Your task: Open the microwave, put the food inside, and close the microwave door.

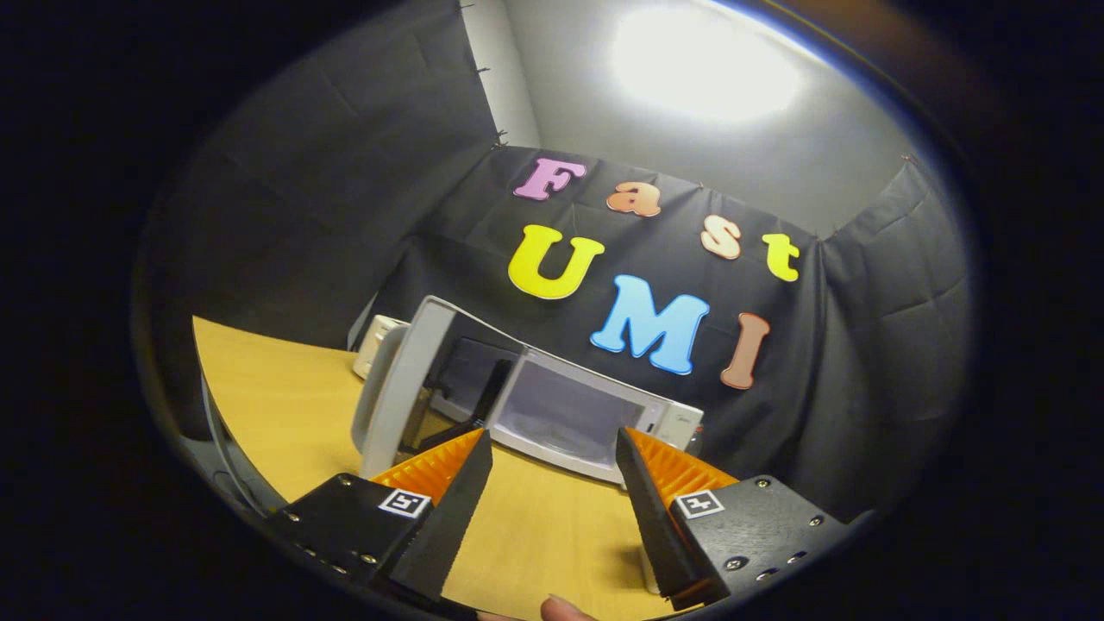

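A white microwave (668,418) stands on the wooden table (276,405) against the booth's back wall, beyond my fingers. Its door (412,388) is swung wide open to the left, with the dark window (470,375) facing inward. The lit cavity (565,416) shows pale between my two fingertips; I cannot tell what is inside it. My gripper (552,435) is open, held a little above the table in front of the microwave, with nothing between its fingers.
A small white object (378,341) sits on the table behind the open door, near the left wall. A person's fingertip (561,609) shows just under the gripper. Bare tabletop (535,526) lies between the fingers and the microwave.
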A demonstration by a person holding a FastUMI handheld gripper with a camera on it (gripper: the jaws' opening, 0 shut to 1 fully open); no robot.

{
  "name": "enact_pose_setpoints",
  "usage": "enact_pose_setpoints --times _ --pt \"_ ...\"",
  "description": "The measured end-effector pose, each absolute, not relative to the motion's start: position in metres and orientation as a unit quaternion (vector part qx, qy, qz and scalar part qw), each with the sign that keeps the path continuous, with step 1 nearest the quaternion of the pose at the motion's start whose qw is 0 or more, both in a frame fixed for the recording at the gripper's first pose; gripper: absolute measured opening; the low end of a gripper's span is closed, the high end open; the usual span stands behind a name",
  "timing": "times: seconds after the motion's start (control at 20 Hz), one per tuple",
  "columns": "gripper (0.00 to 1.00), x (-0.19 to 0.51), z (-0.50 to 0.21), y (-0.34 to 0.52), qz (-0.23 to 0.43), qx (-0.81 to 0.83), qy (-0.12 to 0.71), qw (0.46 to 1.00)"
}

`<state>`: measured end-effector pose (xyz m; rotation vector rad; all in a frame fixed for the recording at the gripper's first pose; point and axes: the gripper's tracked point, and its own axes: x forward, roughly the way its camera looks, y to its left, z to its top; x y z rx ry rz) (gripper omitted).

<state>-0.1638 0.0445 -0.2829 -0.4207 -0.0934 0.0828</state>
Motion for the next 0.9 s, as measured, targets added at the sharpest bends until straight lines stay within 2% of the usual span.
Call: enact_pose_setpoints --times 0.4,0.75,0.85,0.9 --pt "0.88 -0.147 -0.324 -0.059 -0.033 -0.256 0.017 0.966" --pt "0.88 -0.127 -0.374 -0.092 -0.044 -0.275 0.087 0.956" --pt "0.83 -0.120 -0.388 -0.098 -0.047 -0.286 0.106 0.951" --pt "0.75 -0.118 -0.392 -0.101 -0.050 -0.290 0.113 0.949"
